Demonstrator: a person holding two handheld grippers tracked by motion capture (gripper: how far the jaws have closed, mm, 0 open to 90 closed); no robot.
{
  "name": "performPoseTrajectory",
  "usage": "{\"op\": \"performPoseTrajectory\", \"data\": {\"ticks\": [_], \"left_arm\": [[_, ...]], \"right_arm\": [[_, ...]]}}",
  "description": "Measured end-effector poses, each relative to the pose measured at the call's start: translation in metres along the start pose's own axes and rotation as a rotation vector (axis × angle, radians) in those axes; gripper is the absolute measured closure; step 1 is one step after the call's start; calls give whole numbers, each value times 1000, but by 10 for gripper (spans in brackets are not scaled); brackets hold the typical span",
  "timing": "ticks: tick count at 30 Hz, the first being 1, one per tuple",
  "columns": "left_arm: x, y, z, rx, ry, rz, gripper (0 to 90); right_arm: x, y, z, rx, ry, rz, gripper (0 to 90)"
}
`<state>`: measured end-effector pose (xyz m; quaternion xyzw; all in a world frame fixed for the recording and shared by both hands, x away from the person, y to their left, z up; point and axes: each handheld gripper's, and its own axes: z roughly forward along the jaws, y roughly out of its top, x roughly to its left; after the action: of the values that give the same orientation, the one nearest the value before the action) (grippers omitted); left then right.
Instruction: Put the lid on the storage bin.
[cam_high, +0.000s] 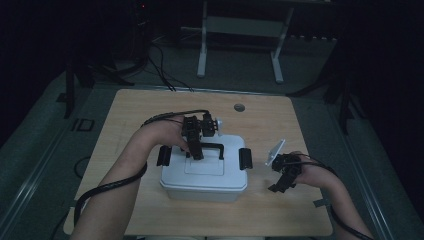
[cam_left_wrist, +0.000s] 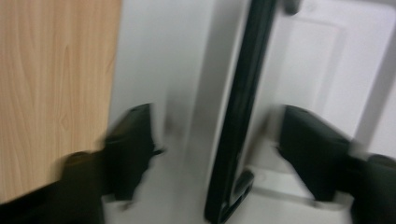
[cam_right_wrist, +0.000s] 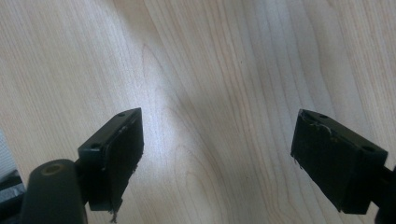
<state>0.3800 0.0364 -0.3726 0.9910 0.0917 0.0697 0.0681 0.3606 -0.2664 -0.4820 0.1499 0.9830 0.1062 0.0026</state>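
Note:
A white lidded box (cam_high: 202, 176) sits in the middle of the wooden table (cam_high: 150, 110). It has a black carry handle (cam_high: 214, 146) on the lid and a black latch on each end (cam_high: 164, 156) (cam_high: 245, 158). My left gripper (cam_high: 197, 153) hovers over the lid, open, and points down at the handle's left end. In the left gripper view the handle (cam_left_wrist: 238, 107) runs between the spread jaws of the left gripper (cam_left_wrist: 215, 114), above the white lid (cam_left_wrist: 308, 60). My right gripper (cam_high: 278, 186) is open over bare table to the right of the box, with only wood (cam_right_wrist: 210, 56) between its jaws (cam_right_wrist: 219, 126).
A small round grommet (cam_high: 239, 107) is set in the table near its far edge. Behind the table, on the dark floor, stand a white frame (cam_high: 202, 50), loose cables (cam_high: 165, 72) and dark stands at both sides. Bare tabletop lies around the box.

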Motion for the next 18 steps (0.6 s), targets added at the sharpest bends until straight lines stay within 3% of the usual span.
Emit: {"op": "performPoseTrajectory", "data": {"ticks": [2,5,11,18], "left_arm": [[1,-8,1,-9,-8,-31,127],[3,-20,0,-26,-17,-56,80],[4,-50,-4,-86,-34,-100,80],[4,-80,-9,-141,-25,-149,69]], "right_arm": [[0,0,0,-3,0,1,167],[0,1,0,-3,0,1,167],[0,4,1,-5,-1,0,166],[0,5,0,-13,-6,3,157]]}}
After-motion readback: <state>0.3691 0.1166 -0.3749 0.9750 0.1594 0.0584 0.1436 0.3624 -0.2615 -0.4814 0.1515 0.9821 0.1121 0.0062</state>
